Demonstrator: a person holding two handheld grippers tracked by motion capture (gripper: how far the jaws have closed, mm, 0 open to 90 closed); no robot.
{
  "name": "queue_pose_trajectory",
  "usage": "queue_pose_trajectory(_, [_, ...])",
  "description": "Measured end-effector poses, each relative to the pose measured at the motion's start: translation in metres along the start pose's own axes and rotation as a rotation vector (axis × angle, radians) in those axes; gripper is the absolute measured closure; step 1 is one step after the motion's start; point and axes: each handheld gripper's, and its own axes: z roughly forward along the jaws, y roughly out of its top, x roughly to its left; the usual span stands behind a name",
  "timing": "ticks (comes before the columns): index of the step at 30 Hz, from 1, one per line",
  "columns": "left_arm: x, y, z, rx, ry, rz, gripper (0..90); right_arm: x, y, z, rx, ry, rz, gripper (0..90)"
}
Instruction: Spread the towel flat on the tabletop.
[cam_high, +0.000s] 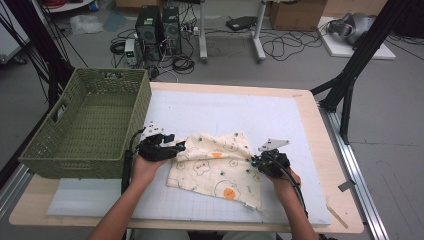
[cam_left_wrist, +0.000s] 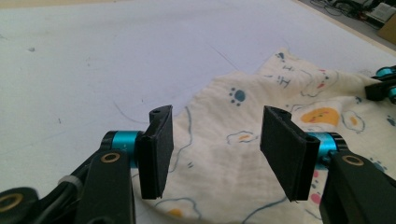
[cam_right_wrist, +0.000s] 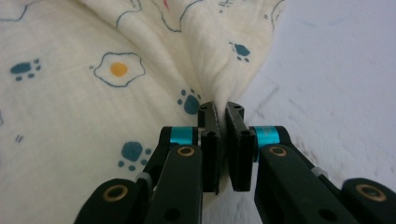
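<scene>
Forearms enter from the near edge of the table (cam_high: 320, 125). At far left stands a green basket (cam_high: 85, 130). Beside it, the left gripper (cam_high: 176, 146) hovers with jaws apart over the cloth's (cam_high: 215, 167) left edge, pinching nothing. Rightward, the cloth lies crumpled mid-table. The right gripper (cam_high: 256, 162) is clamped on its right edge, fabric bunched between the pads (cam_right_wrist: 208, 140). Lifting one-handed could drag the cloth askew; the thin pinch might slip.
</scene>
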Motion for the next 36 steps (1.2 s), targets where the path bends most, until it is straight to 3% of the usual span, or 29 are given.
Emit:
queue_pose_trajectory(4, [0.001, -0.001, 0.005, 0.009, -0.001, -0.006, 43.6, -0.004, 0.004, -0.009, -0.061, 0.001, 0.015, 67.4])
queue_pose_trajectory(7, [0.002, -0.002, 0.007, 0.018, 0.0, -0.003, 43.0, -0.008, 0.013, -0.008, -0.11, -0.037, 0.007, 54.7])
queue_pose_trajectory(13, [0.004, -0.003, 0.007, 0.031, 0.005, 0.006, 42.7, -0.026, 0.034, -0.001, -0.214, -0.027, 0.054, 50.7])
queue_pose_trajectory(18, [0.007, -0.004, 0.008, 0.031, 0.009, -0.001, 42.7, -0.042, 0.047, 0.026, -0.156, -0.019, 0.071, 51.6])
queue_pose_trajectory(23, [0.009, -0.004, 0.01, 0.03, 0.022, -0.006, 42.9, -0.044, 0.052, 0.056, -0.089, 0.051, 0.075, 49.7])
queue_pose_trajectory(25, [0.008, -0.004, 0.012, 0.03, 0.025, -0.006, 43.0, -0.042, 0.054, 0.066, -0.074, 0.059, 0.057, 55.6])
queue_pose_trajectory(27, [0.007, -0.004, 0.012, 0.037, 0.024, -0.009, 44.2, -0.044, 0.054, 0.067, -0.094, 0.096, 0.047, 83.9])
queue_pose_trajectory(28, [0.007, -0.003, 0.013, 0.04, 0.027, -0.005, 44.5, -0.043, 0.055, 0.067, -0.09, 0.079, 0.004, 86.2])
queue_pose_trajectory(30, [0.005, -0.002, 0.013, 0.041, 0.029, -0.004, 44.4, -0.039, 0.058, 0.067, -0.067, -0.059, -0.069, 86.8])
queue_pose_trajectory(31, [0.004, -0.001, 0.013, 0.042, 0.029, -0.002, 44.3, -0.04, 0.058, 0.066, -0.063, -0.12, -0.075, 86.8])
queue_pose_trajectory(34, [0.003, 0.0, 0.015, 0.033, 0.033, -0.008, 43.7, -0.053, 0.055, 0.059, -0.087, -0.285, 0.007, 86.4])
queue_pose_trajectory(36, [0.002, 0.001, 0.017, 0.038, 0.036, -0.01, 43.2, -0.061, 0.051, 0.053, -0.092, -0.343, 0.072, 81.4])
